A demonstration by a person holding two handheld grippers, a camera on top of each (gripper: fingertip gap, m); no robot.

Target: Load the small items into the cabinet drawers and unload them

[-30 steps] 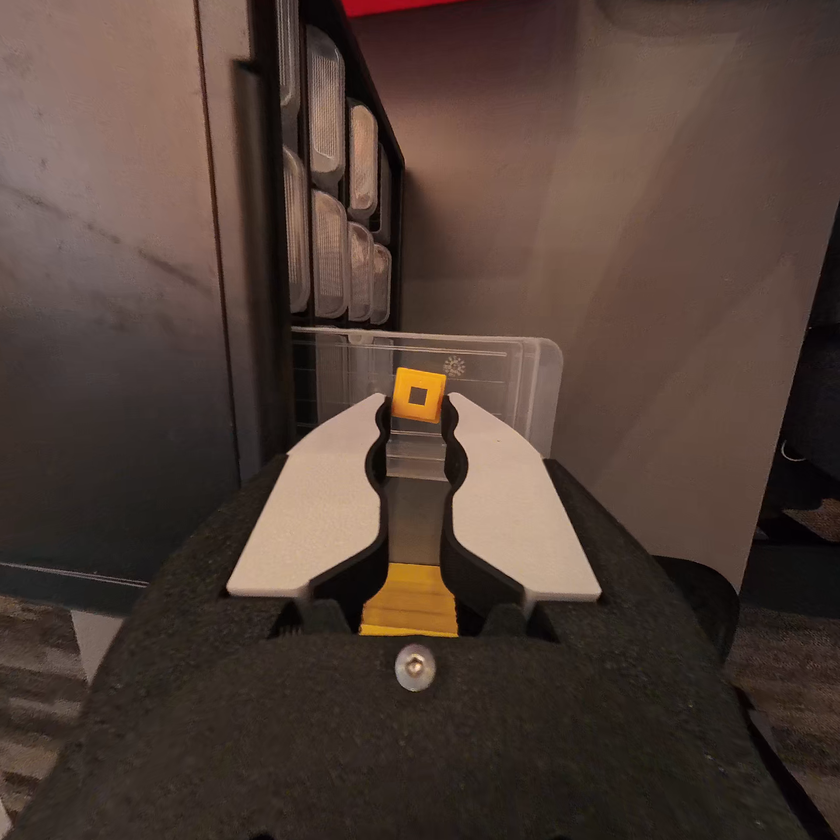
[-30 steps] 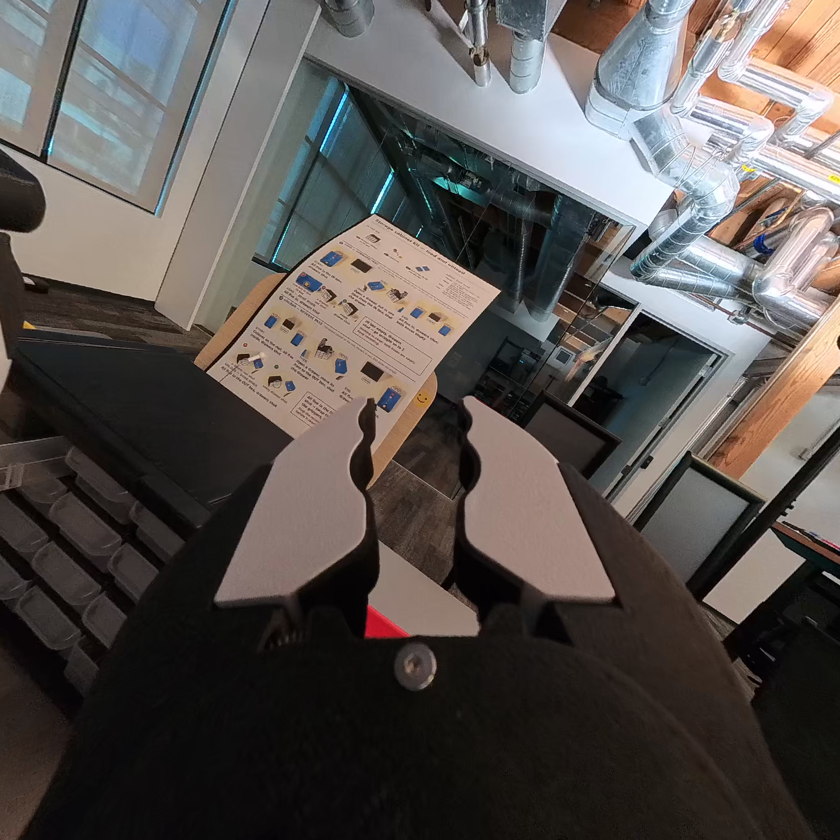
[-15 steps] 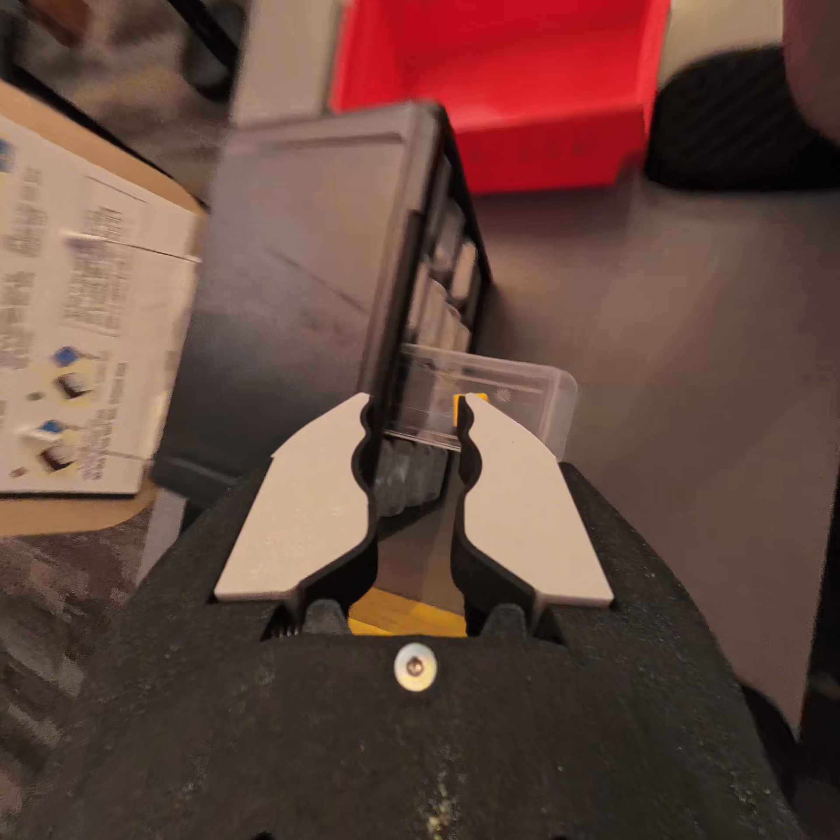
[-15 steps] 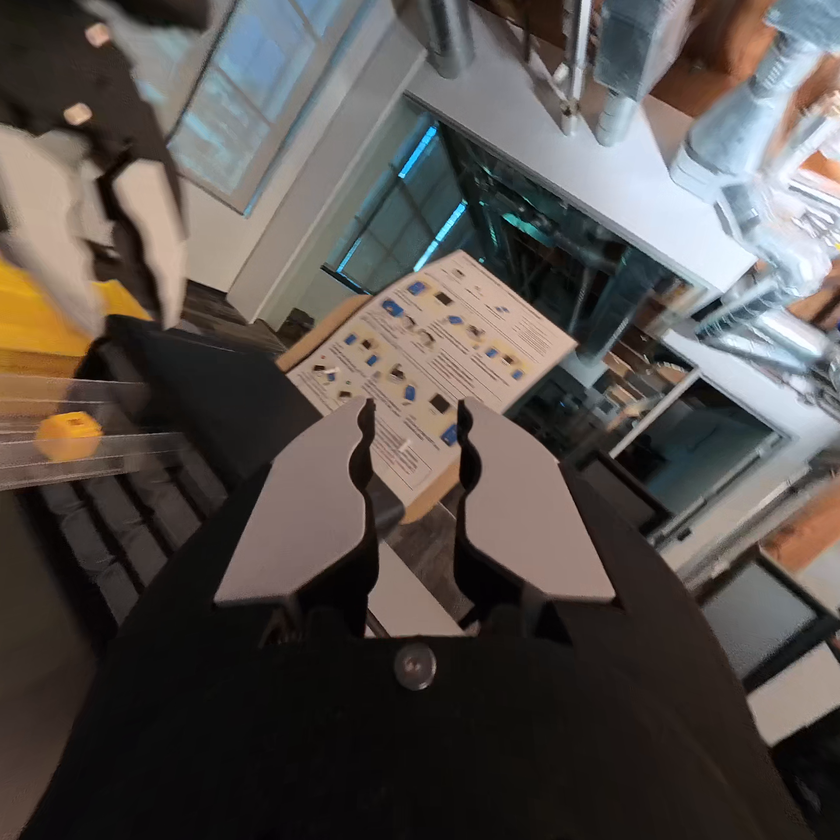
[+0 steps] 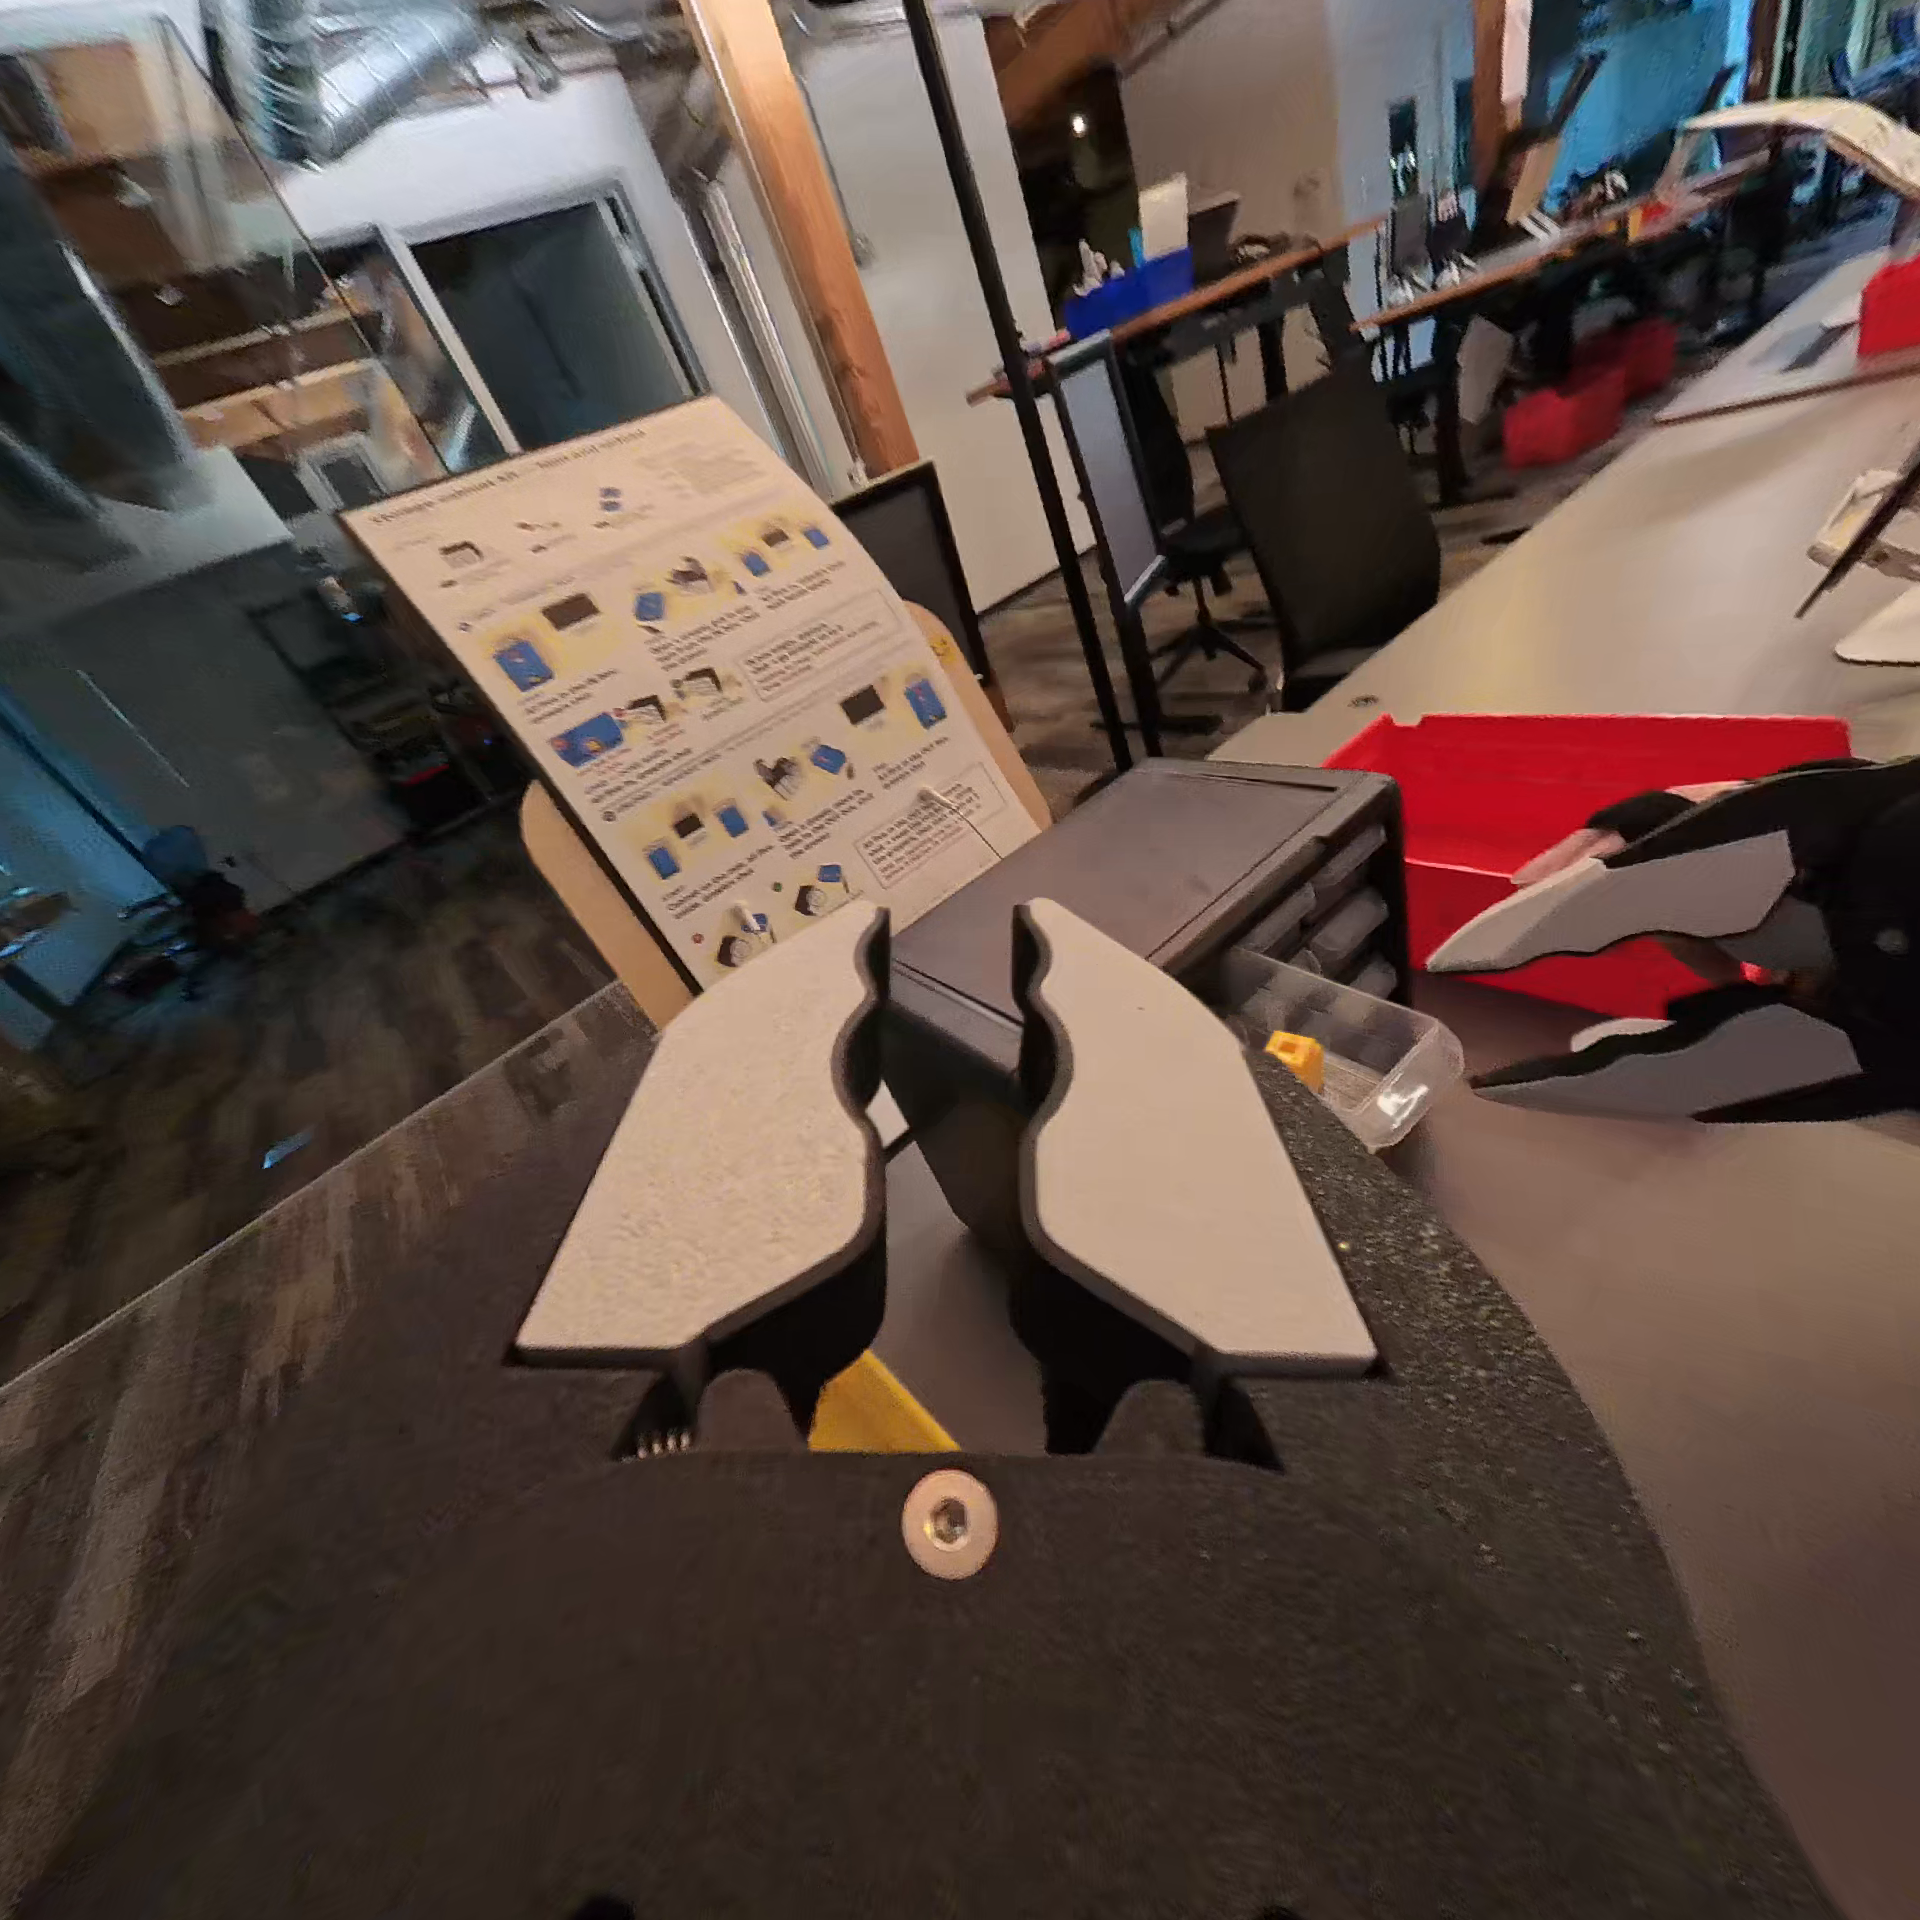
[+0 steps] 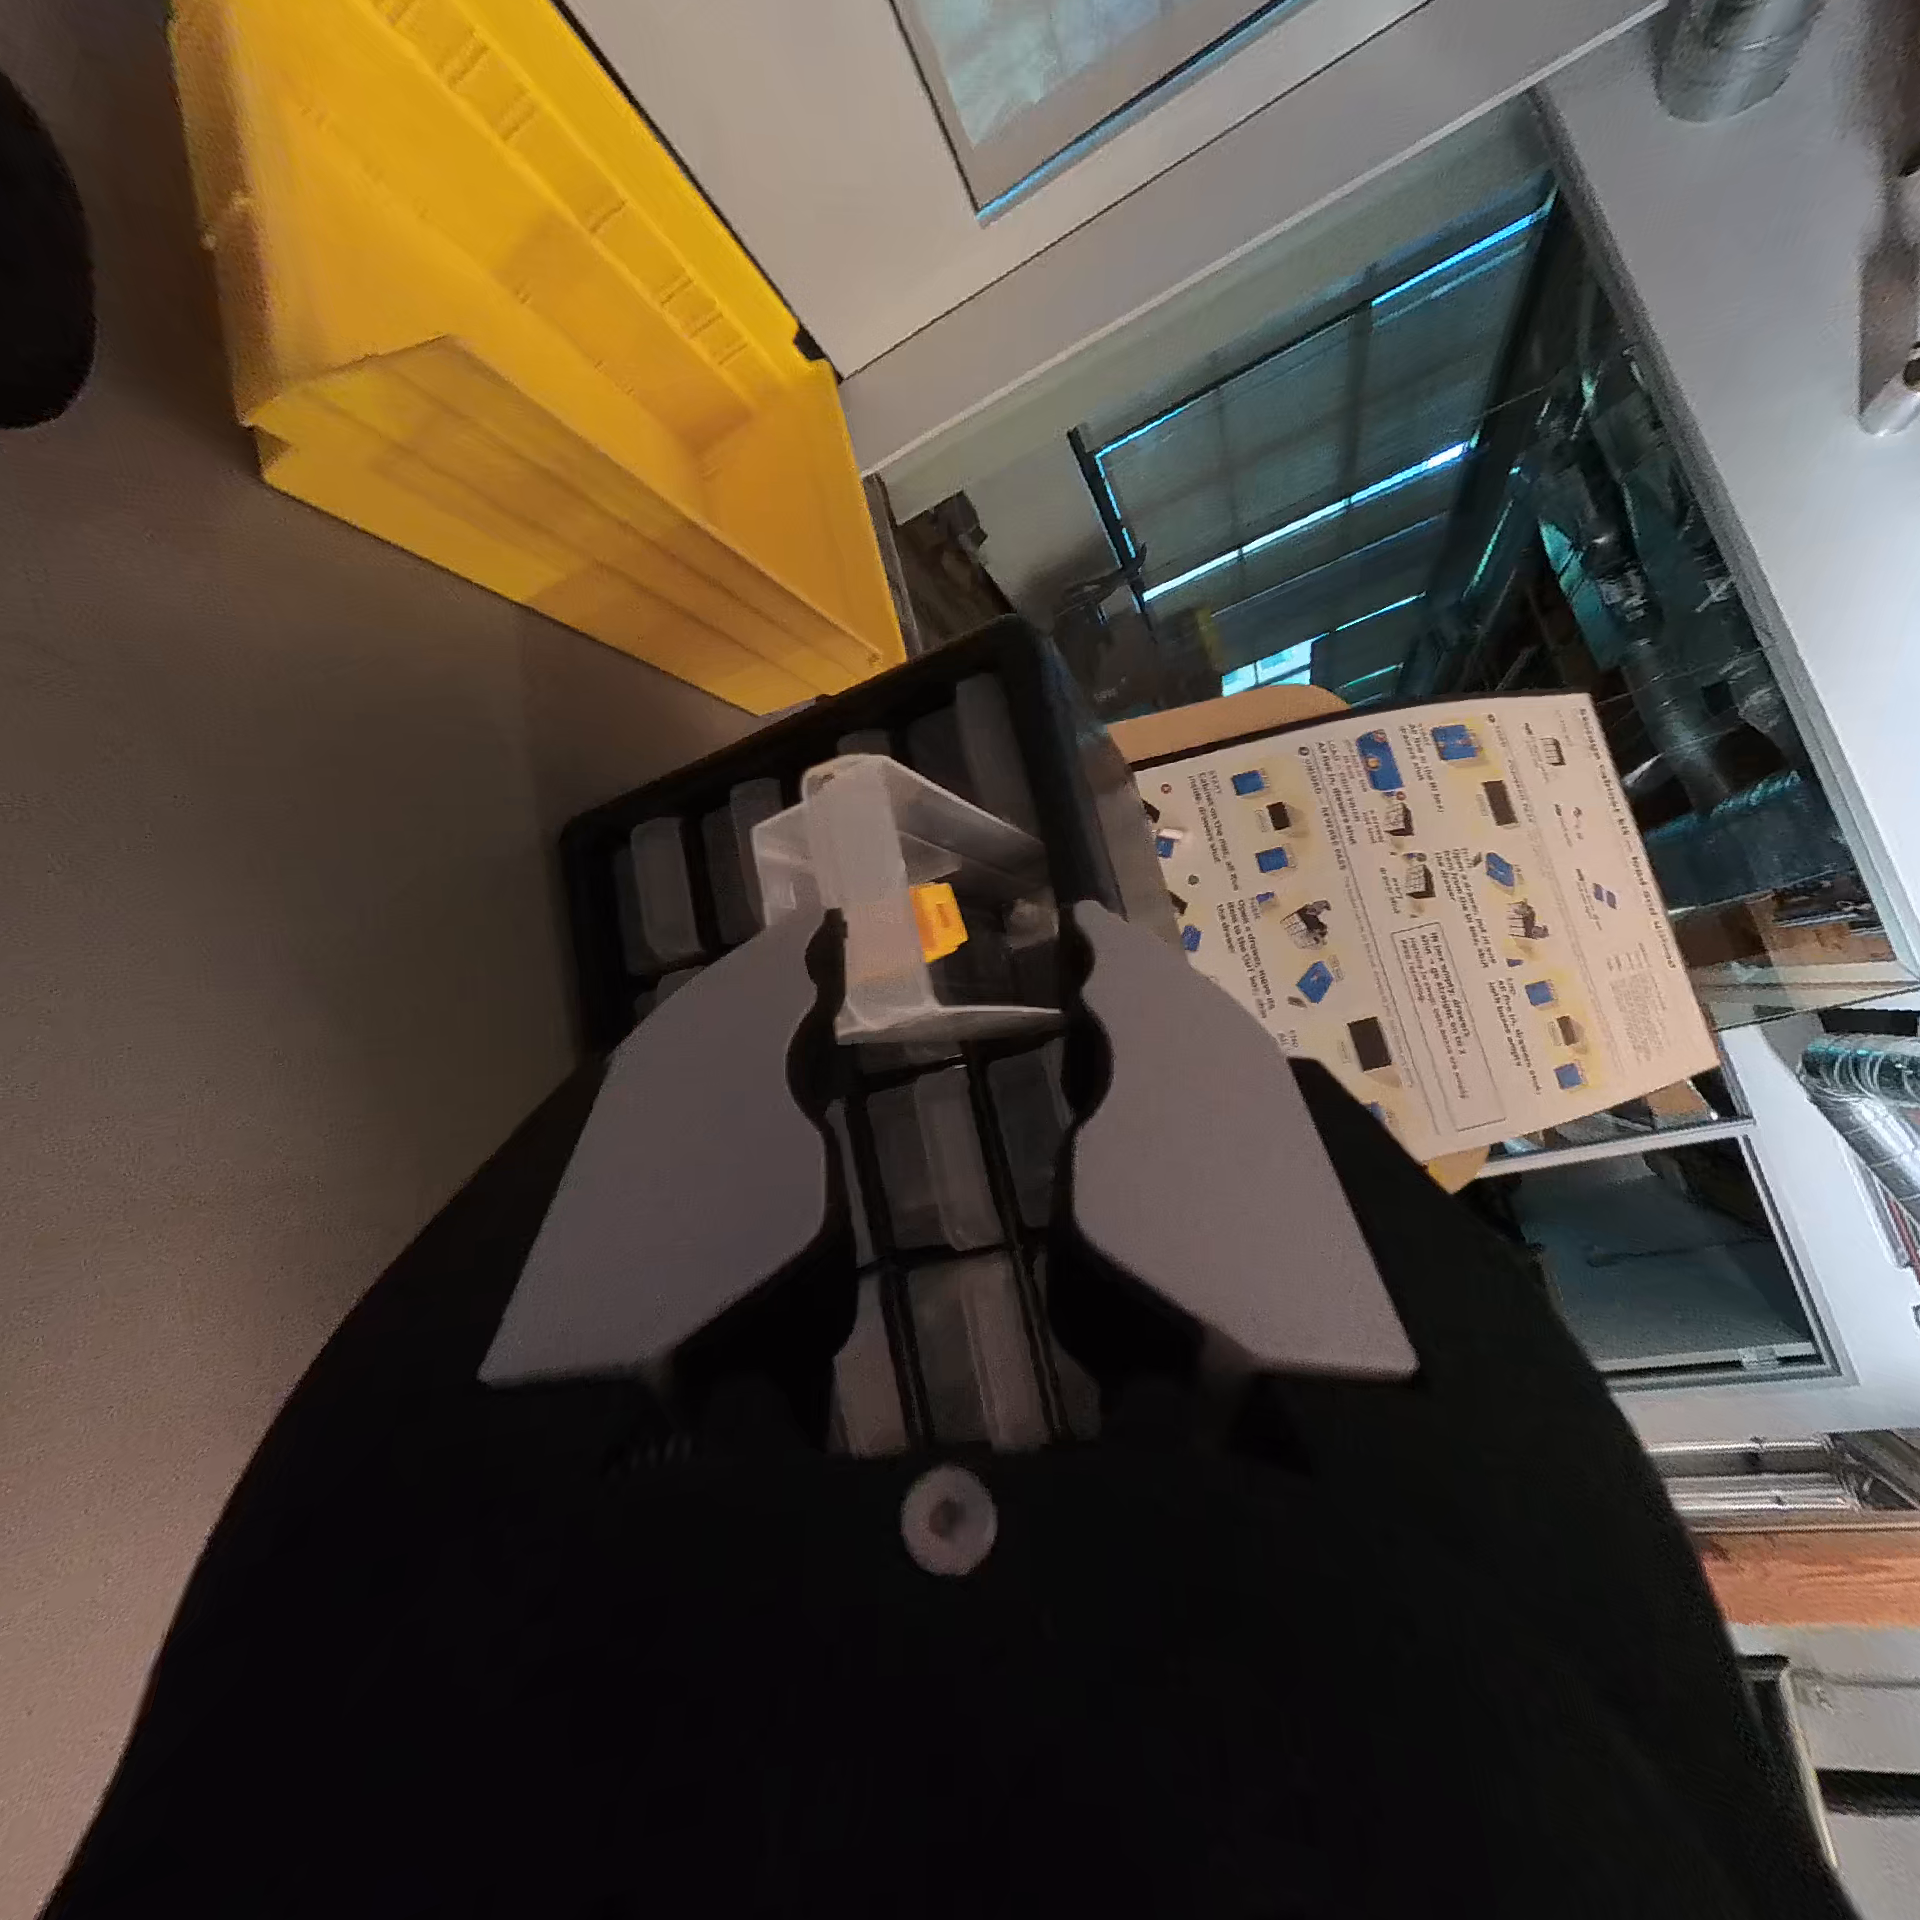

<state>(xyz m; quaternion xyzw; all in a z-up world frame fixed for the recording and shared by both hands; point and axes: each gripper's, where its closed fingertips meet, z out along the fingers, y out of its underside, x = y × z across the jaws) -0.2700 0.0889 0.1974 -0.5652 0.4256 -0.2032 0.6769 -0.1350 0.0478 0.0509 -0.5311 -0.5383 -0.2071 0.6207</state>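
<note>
A black small-parts cabinet (image 5: 1143,862) stands on the grey table. One clear drawer (image 5: 1351,1039) is pulled out, and a small yellow cube (image 5: 1294,1051) lies in it. My left gripper (image 5: 948,935) is empty, its jaws a narrow gap apart, held back from the cabinet's left side. My right gripper (image 6: 951,935) is open and empty. It points at the front end of the drawer (image 6: 883,904), with the cube (image 6: 935,920) seen between its fingertips. It also shows in the left wrist view (image 5: 1507,1008), to the right of the drawer.
A red bin (image 5: 1558,790) sits behind the cabinet in the left wrist view. A yellow bin (image 6: 520,364) lies beside the cabinet (image 6: 707,842) in the right wrist view. A poster board (image 5: 707,675) stands past the table edge. Chairs and desks are beyond. The left gripper's tips are roughly 20 cm from the right gripper's.
My left gripper let the yellow cube go into the drawer and pulled back and up. My right gripper swung down from facing the room, now faces the drawer front, and opened wider.
</note>
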